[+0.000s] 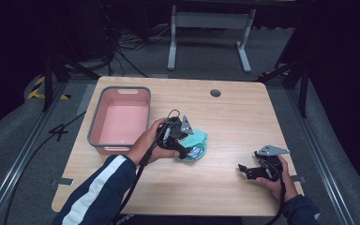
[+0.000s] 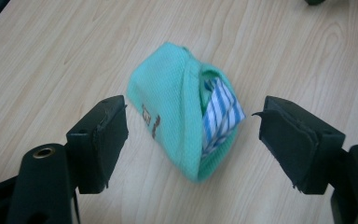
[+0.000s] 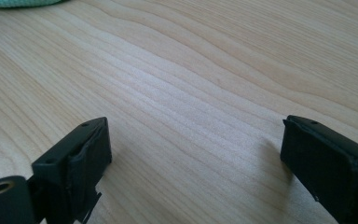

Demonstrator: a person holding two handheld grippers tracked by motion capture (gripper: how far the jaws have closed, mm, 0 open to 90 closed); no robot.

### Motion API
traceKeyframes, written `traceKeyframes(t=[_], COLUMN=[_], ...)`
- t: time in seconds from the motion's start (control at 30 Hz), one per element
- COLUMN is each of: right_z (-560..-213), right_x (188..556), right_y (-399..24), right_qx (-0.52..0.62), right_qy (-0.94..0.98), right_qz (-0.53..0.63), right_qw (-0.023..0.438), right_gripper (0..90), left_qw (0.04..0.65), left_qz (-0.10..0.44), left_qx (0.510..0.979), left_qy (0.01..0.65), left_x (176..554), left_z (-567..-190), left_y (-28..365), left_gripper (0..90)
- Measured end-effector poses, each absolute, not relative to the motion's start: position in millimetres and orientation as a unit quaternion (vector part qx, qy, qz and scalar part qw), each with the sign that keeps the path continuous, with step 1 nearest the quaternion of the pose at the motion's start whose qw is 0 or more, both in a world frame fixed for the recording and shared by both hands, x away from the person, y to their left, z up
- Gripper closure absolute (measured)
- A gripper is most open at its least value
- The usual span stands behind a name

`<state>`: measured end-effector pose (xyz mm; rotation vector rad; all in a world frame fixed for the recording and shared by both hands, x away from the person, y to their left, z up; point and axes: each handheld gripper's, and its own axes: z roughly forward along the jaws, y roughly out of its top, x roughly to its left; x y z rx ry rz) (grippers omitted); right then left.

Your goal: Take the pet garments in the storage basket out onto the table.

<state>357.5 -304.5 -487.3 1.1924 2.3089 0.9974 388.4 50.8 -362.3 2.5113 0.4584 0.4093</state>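
Your left gripper (image 2: 193, 135) hangs over the folded green cloth (image 2: 182, 116) on the table (image 1: 234, 117), jaws spread either side, gripping nothing; it sits beside the pink bin (image 1: 121, 117), handy for dropping in. Your right gripper (image 3: 196, 163) rests wide open and empty, well clear.

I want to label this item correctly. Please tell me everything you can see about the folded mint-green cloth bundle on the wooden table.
The folded mint-green cloth bundle looks like soft knitted fabric, wrapped into a rounded wedge. A blue-and-white striped cloth is tucked in its open side, and small brown marks sit on its face. It lies flat on the light wooden table, right of the pink plastic basket. The left gripper hangs over it with jaws open on either side, apparently not touching it.
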Motion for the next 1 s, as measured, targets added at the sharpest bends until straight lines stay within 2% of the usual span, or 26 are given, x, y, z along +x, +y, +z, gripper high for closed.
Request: traceKeyframes(t=[1.0], right_z=[-487], right_x=[357], right_y=[-304], right_qx=[0.422], right_qy=[0.816], right_qz=[0.352], right_qw=[0.178], right_gripper=[8.9], left_qw=[0.278], left_qz=[0.169], left_qx=[0.932], left_qy=[0.161], left_x=[340], left_z=[-387], left_y=[146], left_gripper=[21.0])
